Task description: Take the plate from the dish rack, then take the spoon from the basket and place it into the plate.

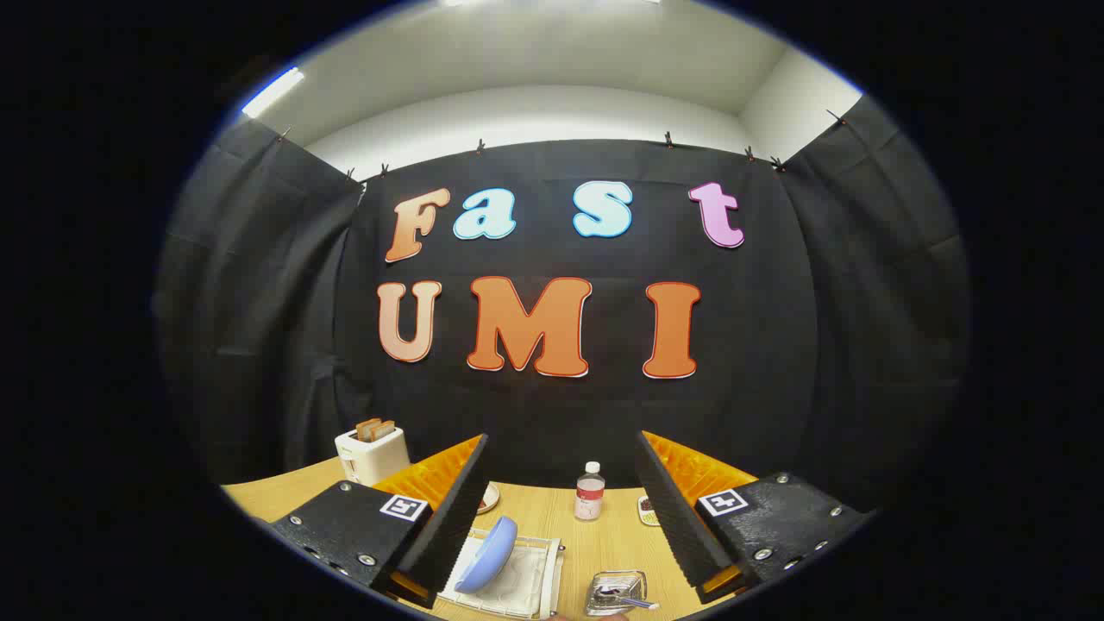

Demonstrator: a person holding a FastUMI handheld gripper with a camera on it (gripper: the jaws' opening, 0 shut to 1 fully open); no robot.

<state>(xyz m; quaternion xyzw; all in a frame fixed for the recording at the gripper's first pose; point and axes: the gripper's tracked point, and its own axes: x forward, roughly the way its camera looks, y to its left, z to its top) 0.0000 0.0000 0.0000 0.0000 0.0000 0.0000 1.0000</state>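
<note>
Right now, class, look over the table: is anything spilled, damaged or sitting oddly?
Nothing stands out. The blue plate leans upright in the dish rack, the bottle stands straight, and the gripper hangs open above them.

Cloth-walled booth [561, 414] with tabletop [604, 535]

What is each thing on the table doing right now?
tool: fingers wide apart, holding nothing, raised above the table.
plate: blue, standing on edge in the dish rack, tilted.
dish rack: flat on the table, holding the plate.
spoon: lying in the basket.
basket: upright on the table.
bottle: upright, cap on.
toaster: upright, toast sticking up from the slots.
</note>
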